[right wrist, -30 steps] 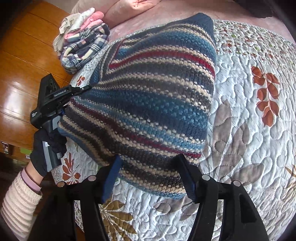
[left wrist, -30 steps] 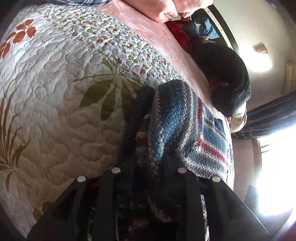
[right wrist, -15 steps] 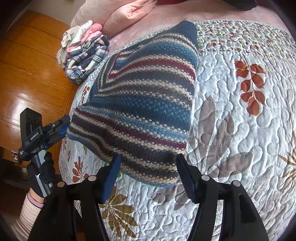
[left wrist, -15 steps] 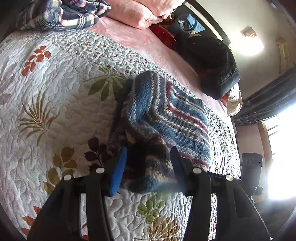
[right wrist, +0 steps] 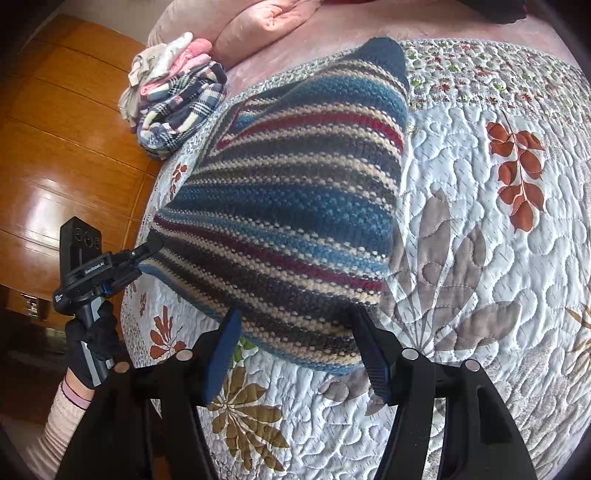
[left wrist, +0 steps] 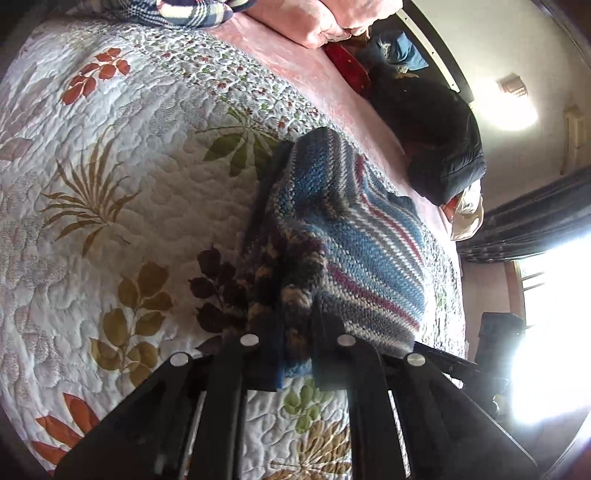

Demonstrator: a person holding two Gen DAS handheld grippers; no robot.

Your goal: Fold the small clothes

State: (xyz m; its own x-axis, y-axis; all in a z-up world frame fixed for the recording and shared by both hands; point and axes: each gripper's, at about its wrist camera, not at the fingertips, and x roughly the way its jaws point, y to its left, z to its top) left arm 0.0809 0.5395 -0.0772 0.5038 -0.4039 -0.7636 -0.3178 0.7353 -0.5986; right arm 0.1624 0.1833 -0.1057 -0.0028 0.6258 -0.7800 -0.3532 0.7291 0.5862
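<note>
A striped knit garment (left wrist: 351, 236) (right wrist: 295, 206) in blue, red, cream and brown lies folded on the leaf-patterned quilt (right wrist: 480, 258). My left gripper (left wrist: 295, 350) is shut on its near-left corner, with bunched knit pinched between the fingers. The right wrist view shows that same left gripper (right wrist: 151, 254) clamped on the corner at the bed's left edge, held by a gloved hand (right wrist: 92, 339). My right gripper (right wrist: 295, 343) stands wide open at the garment's near edge. The hem lies between its fingers and neither pad presses it.
A pile of folded clothes (right wrist: 177, 107) (left wrist: 184, 9), plaid at the bottom, sits at the bed's far corner beside a pink pillow (right wrist: 266, 26). A dark jacket (left wrist: 436, 140) lies on the pink sheet beyond the garment. Wooden floor (right wrist: 55, 147) lies left of the bed.
Half a second ago my left gripper was open beside the garment's corner. It has now closed on that corner. My right gripper has stayed open at the near edge.
</note>
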